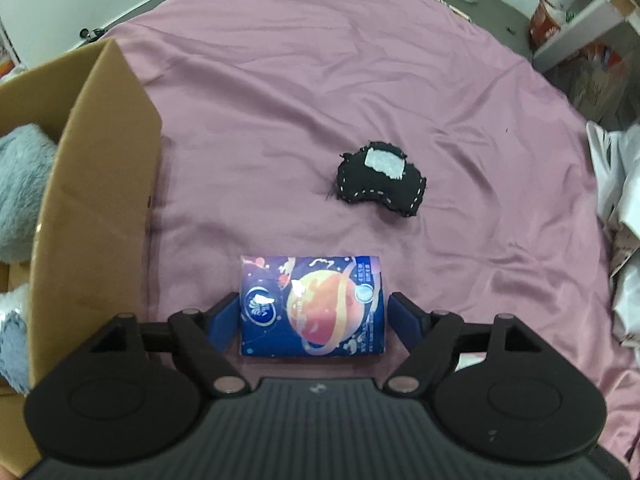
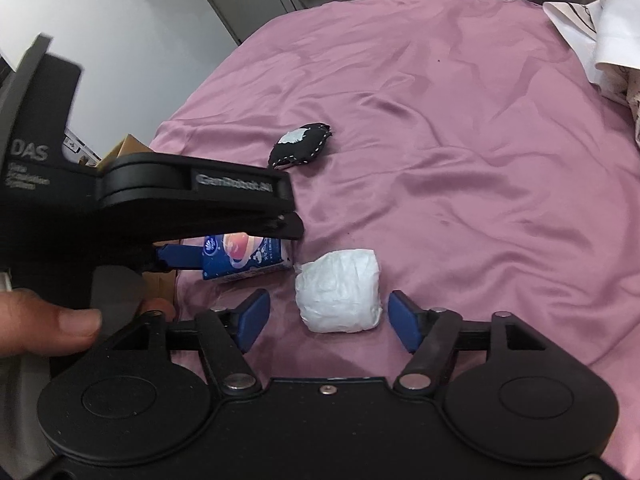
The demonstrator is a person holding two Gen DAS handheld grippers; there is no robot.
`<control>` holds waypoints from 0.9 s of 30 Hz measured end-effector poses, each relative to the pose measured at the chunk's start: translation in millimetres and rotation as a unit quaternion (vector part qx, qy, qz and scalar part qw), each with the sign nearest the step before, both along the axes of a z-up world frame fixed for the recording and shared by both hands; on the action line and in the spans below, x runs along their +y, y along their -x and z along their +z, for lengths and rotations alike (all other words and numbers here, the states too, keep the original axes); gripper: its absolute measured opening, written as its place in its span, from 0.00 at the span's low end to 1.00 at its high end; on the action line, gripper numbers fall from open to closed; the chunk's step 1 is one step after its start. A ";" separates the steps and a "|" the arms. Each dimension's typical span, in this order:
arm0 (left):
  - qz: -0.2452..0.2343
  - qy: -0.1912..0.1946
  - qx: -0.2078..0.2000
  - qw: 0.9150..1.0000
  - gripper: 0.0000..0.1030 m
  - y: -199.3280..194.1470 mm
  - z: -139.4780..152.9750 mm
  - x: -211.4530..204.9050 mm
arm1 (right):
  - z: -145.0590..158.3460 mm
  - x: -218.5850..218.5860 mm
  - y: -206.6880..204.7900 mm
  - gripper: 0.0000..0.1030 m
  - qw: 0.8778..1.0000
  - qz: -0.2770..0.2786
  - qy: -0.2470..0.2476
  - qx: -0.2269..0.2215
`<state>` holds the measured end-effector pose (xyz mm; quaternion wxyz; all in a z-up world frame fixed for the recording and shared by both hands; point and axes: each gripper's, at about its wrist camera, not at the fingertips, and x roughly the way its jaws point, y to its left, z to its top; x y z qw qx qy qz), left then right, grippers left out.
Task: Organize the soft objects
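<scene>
Glossy tissue pack [image 1: 312,306], satiny cloth [image 1: 320,80]

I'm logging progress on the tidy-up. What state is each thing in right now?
Left tool: open, straddling the tissue pack.
Right tool: open, straddling the white bundle.
Tissue pack: lying flat on the sheet, not gripped.
White bundle: on the sheet, not gripped.
Black pouch: lying loose on the sheet.
Cardboard box: open, plush inside.
</scene>
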<state>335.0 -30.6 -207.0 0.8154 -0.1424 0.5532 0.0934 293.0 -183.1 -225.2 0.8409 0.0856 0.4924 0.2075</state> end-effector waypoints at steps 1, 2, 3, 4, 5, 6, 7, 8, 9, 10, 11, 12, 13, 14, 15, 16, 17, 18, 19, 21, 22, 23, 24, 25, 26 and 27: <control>-0.001 0.001 0.002 1.000 0.75 -0.5 -1.8 0.2 | -0.1 1.1 -0.1 0.64 1.000 0.002 0.002 -0.002; 0.001 0.002 0.001 1.000 0.75 0.0 -2.7 1.2 | -0.5 2.2 -0.6 0.64 1.000 0.004 0.004 -0.005; 0.003 0.005 -0.002 1.000 0.75 0.9 -3.3 2.3 | -1.3 2.8 -1.1 0.63 1.000 0.005 0.005 -0.006; 0.005 0.006 -0.002 1.000 0.71 1.4 -4.0 3.1 | -1.9 3.4 -1.8 0.57 1.000 0.007 0.007 -0.007; 0.006 0.004 0.000 1.000 0.71 1.6 -4.5 3.7 | -2.2 3.8 -2.2 0.45 1.000 0.007 0.010 -0.008; 0.007 0.006 -0.001 1.000 0.69 2.4 -3.9 4.6 | -2.3 3.8 -1.9 0.42 1.000 0.008 0.013 -0.009; 0.009 0.008 -0.003 1.000 0.69 3.4 -2.3 5.4 | -2.1 3.6 -2.0 0.42 1.000 0.008 0.012 -0.009; 0.008 0.009 -0.005 1.000 0.69 4.4 -0.2 5.9 | -1.5 3.1 -1.8 0.42 1.000 0.009 0.010 -0.009; 0.006 0.009 -0.010 1.000 0.69 5.2 2.8 5.8 | -0.2 2.6 -0.9 0.42 1.000 0.009 0.008 -0.011; 0.004 0.006 -0.016 1.000 0.69 6.2 6.4 5.4 | 1.5 2.3 0.2 0.42 1.000 0.011 0.007 -0.013; 0.004 0.002 -0.020 1.000 0.69 7.9 10.3 5.9 | 3.3 2.2 1.0 0.42 1.000 0.011 0.005 -0.014; 0.004 0.002 -0.025 1.000 0.69 9.8 14.1 6.6 | 5.4 2.3 1.7 0.42 1.000 0.012 0.005 -0.016; 0.004 0.009 -0.031 0.999 0.69 12.2 18.7 8.2 | 8.1 1.4 2.5 0.42 1.000 0.012 0.004 -0.019; 0.004 0.013 -0.035 0.999 0.69 14.5 22.9 9.2 | 10.8 1.0 3.3 0.42 1.000 0.012 0.003 -0.022; 0.002 0.014 -0.038 0.999 0.69 16.2 27.0 9.8 | 13.6 0.3 4.1 0.42 1.000 0.011 0.001 -0.025; 0.000 0.013 -0.044 0.999 0.69 17.7 32.1 10.2 | 16.6 -1.2 4.4 0.42 1.000 0.011 -0.002 -0.028; -0.002 0.013 -0.050 0.999 0.69 19.5 37.4 10.6 | 19.5 -2.7 5.8 0.42 0.999 0.010 -0.005 -0.031; -0.003 0.013 -0.053 0.998 0.69 21.0 42.2 11.3 | 22.9 -3.9 6.8 0.42 0.999 0.009 -0.007 -0.034; -0.005 0.015 -0.056 0.998 0.69 22.3 47.1 12.0 | 26.8 -4.9 8.1 0.42 0.999 0.008 -0.009 -0.039; -0.009 0.019 -0.062 0.998 0.69 25.6 56.7 12.9 | 32.3 -6.4 9.6 0.42 0.999 0.007 -0.011 -0.046; -0.012 0.021 -0.065 0.998 0.69 26.7 60.9 12.7 | 34.8 -7.2 10.6 0.42 0.999 0.006 -0.011 -0.048; -0.016 0.022 -0.069 0.997 0.69 28.5 65.1 13.6 | 37.3 -7.2 10.6 0.42 0.999 0.006 -0.010 -0.050; -0.019 0.022 -0.073 0.997 0.69 30.8 70.2 14.1 | 41.5 -7.8 12.2 0.42 0.998 0.005 -0.010 -0.056; -0.020 0.022 -0.075 0.997 0.69 32.5 73.3 14.7 | 44.3 -7.7 12.4 0.42 0.998 0.005 -0.011 -0.059; -0.021 0.022 -0.079 0.996 0.69 34.3 78.0 15.9 | 48.3 -8.1 12.9 0.42 0.998 0.004 -0.014 -0.064; -0.021 0.024 -0.083 0.996 0.69 36.6 82.9 17.8 | 51.9 -7.9 13.1 0.42 0.997 0.003 -0.018 -0.068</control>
